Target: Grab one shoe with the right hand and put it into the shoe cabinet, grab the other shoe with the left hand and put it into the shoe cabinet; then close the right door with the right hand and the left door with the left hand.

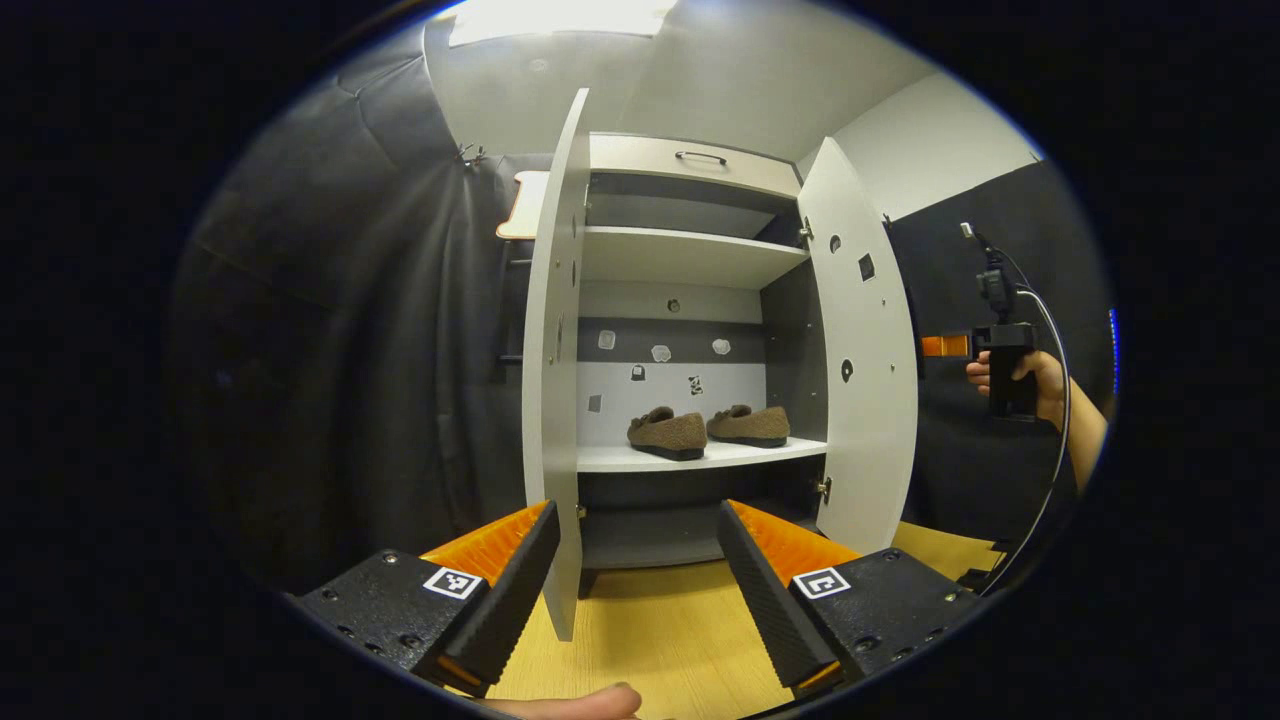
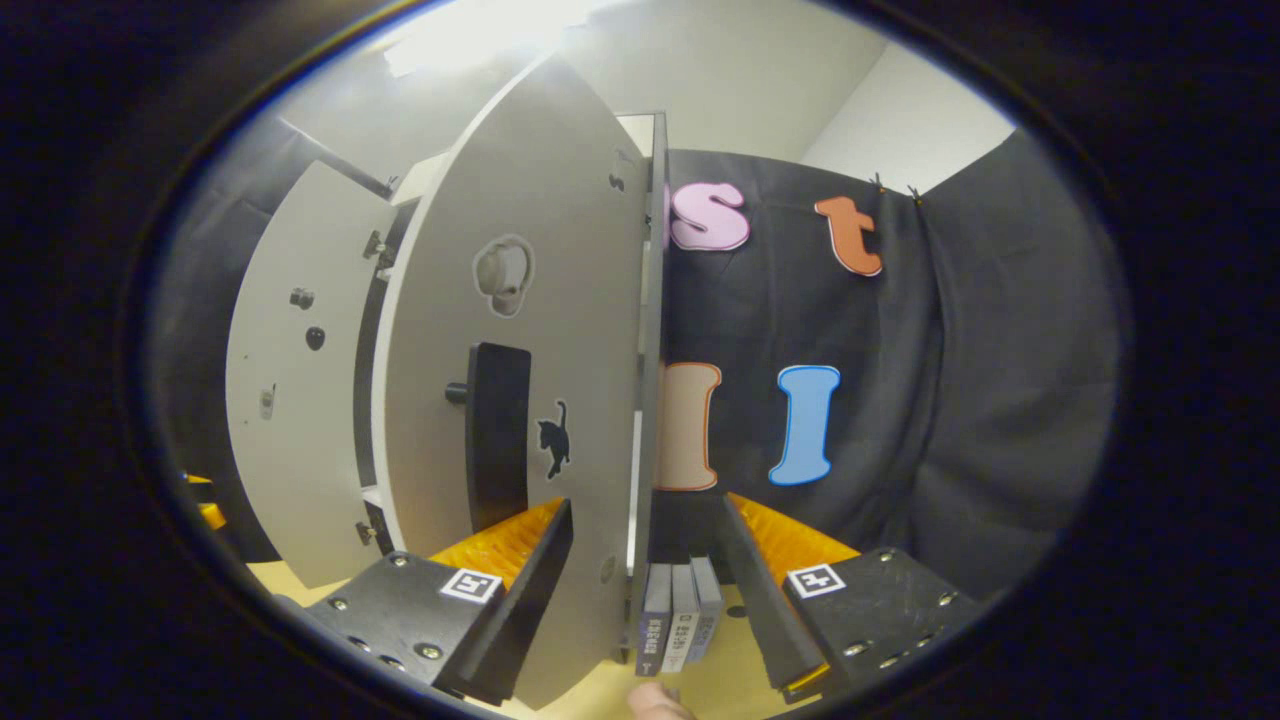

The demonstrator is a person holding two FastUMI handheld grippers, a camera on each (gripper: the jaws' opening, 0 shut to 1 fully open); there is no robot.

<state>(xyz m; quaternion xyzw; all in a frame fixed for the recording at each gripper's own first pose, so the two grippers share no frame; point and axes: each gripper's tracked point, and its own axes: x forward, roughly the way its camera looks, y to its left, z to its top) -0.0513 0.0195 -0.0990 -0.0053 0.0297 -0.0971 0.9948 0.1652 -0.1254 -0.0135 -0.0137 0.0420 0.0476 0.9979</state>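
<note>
Left gripper view, left to right: black booth cloth (image 1: pixel 350 350) across the left of the frame; left tongs (image 1: pixel 635 570) at the bottom centre, jaws apart, the edge of the left door (image 1: pixel 555 350) standing between them, touching neither pad as far as can be told; shoe cabinet (image 1: pixel 690 260), open, at centre; two brown shoes (image 1: pixel 668 432) (image 1: pixel 748 424) side by side on the white lower shelf (image 1: pixel 700 455), toes pointing left in the picture; right door (image 1: pixel 858 350) swung open right of centre; right tongs (image 1: pixel 945 346) at the right edge, held in a hand (image 1: pixel 1030 385), just beside the outer face of the right door, jaw state cannot be told from here; wood-grain desk (image 1: pixel 650 640) along the bottom. Right gripper view, left to right: left door (image 2: pixel 300 380) at far left; right door (image 2: pixel 520 350), edge-on at centre, with a black handle (image 2: pixel 497 440) and a small cat sticker (image 2: pixel 553 445); right tongs (image 2: pixel 640 560) at the bottom, jaws apart, straddling the door's edge; three small books (image 2: pixel 678 618) beneath; black cloth (image 2: pixel 950 400) filling the right.
</note>
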